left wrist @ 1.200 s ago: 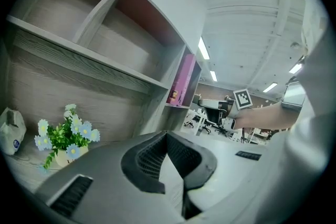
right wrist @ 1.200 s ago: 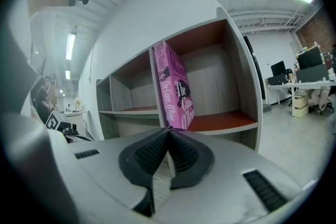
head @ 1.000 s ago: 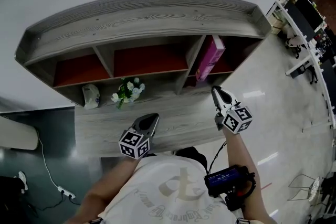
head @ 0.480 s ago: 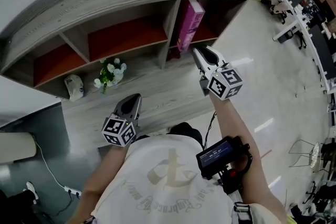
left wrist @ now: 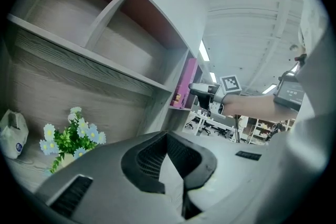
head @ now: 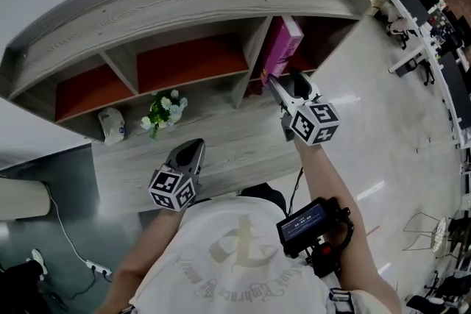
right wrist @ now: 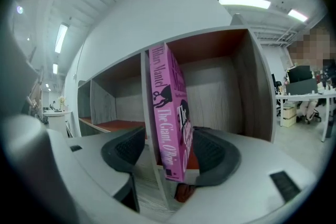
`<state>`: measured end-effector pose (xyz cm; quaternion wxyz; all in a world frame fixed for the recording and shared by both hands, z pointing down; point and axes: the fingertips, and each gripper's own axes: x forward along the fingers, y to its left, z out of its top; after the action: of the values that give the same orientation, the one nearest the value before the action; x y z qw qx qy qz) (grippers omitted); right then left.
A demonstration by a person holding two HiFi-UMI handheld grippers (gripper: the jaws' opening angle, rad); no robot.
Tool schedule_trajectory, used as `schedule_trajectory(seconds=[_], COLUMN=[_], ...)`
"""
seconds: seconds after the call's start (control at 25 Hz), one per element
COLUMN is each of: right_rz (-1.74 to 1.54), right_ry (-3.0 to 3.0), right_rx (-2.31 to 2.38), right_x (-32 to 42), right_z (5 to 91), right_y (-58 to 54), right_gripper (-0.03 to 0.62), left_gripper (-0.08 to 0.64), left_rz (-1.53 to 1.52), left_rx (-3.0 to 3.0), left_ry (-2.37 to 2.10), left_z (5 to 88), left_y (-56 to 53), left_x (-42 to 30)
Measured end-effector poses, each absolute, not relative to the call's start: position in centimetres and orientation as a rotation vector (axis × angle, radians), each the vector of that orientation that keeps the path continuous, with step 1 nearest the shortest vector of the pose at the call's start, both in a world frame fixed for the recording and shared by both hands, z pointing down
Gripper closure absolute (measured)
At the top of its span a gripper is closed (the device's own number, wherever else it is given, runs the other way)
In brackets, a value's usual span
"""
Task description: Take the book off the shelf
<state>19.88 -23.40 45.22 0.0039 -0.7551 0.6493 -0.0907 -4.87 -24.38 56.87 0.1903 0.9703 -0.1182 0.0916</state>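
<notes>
Pink book (right wrist: 170, 118) stands upright, spine outward, in the shelf's (head: 191, 11) right bay, right gripper (head: 283, 79) fingers opening astride it, left gripper (head: 193, 151) fingers together, office desks (head: 419, 18) beyond.

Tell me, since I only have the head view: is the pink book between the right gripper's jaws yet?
Observer: Yes. In the right gripper view the book stands between the jaws of the right gripper, which are opening, not clamped on it.
Reviewer: Anything else in that gap?
Observer: The shelf divider shows there too, just left of the book.
Reviewer: And the left gripper?
Observer: The left gripper has its jaws together, with nothing between them.
</notes>
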Motion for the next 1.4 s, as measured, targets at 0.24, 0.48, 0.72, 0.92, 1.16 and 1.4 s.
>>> schedule_trajectory(seconds=[0.24, 0.48, 0.72, 0.92, 1.16, 1.4], right_rz=[-0.265, -0.253, -0.275, -0.290, -0.315, -0.309], right_ry=[2.001, 1.997, 1.948, 1.941, 1.941, 1.953], right_rx=[-2.395, -2.458, -2.526, -2.558, -2.570, -2.595], right_x=[20.6, 21.0, 21.7, 22.2, 22.7, 23.6], right_z=[44.5, 43.8, 44.2, 44.7, 45.3, 46.0], right_y=[-25.0, -27.1, -28.1, -29.0, -30.0, -30.3], right_gripper=[0.302, 0.302, 0.339, 0.339, 0.341, 0.411], left_gripper=[0.558, 0.558, 0.558, 0.558, 0.558, 0.559], left_rz=[0.251, 0.228, 0.218, 0.213, 0.219, 0.227], left_rx=[2.717, 2.717, 2.707, 2.701, 2.693, 2.687], left_ry=[-0.367, -0.399, -0.439, -0.457, -0.465, -0.465], left_z=[56.9, 56.4, 56.4, 56.4, 56.5, 56.8], left_y=[-25.5, -26.4, -27.1, -27.4, -27.6, -27.6], left_x=[-5.2, -5.2, -5.7, -5.7, -5.5, -4.9])
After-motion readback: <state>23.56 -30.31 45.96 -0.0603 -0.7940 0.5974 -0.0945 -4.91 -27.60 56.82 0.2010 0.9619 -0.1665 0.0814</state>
